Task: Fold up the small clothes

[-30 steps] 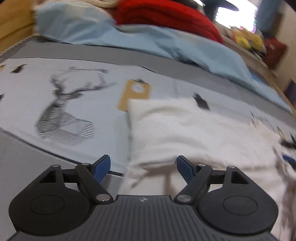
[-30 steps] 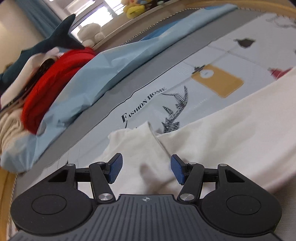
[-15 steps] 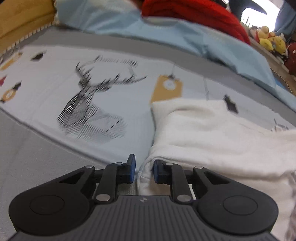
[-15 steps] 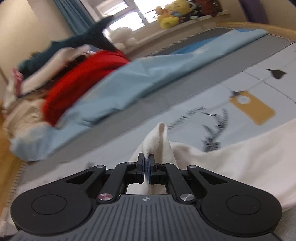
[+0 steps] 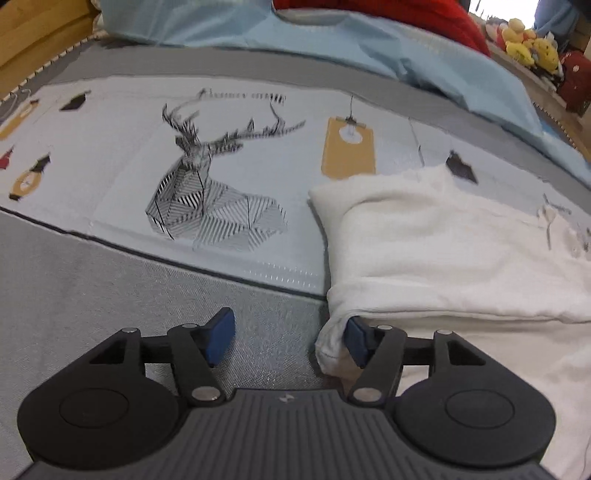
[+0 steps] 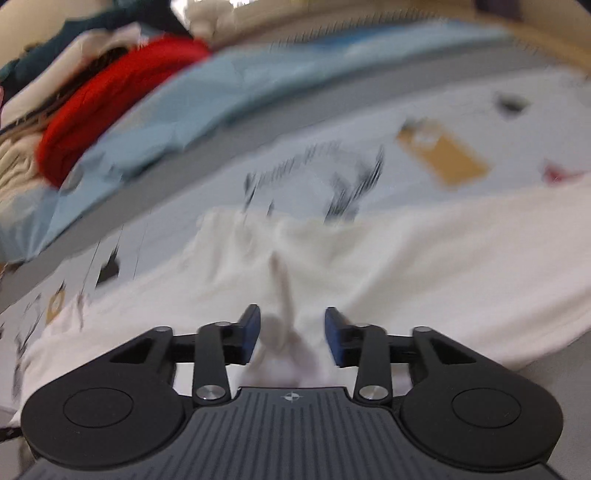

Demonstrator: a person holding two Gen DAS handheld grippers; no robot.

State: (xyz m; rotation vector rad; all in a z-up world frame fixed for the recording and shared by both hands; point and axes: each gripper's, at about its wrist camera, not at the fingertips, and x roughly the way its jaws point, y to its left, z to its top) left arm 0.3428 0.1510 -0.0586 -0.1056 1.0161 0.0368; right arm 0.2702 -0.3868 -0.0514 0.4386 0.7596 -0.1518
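A white garment lies folded over on the bed, filling the right half of the left wrist view. Its near left corner droops against the right finger of my left gripper; the jaws are opening, and only grey bedding shows between the pads. In the blurred right wrist view the same white garment spreads across the middle. A raised pleat of it runs between the pads of my right gripper; these jaws are opening too, with a gap on both sides of the cloth.
The printed bedspread with a deer drawing covers the bed. A light blue cloth and a red garment are piled at the far side. Plush toys sit on a ledge, and a wooden bed frame borders the far left.
Both grippers pinched the white garment half a second ago and have since spread their jaws. The right gripper's lifted peak of cloth has dropped. The left view has slid leftward along the garment's edge.
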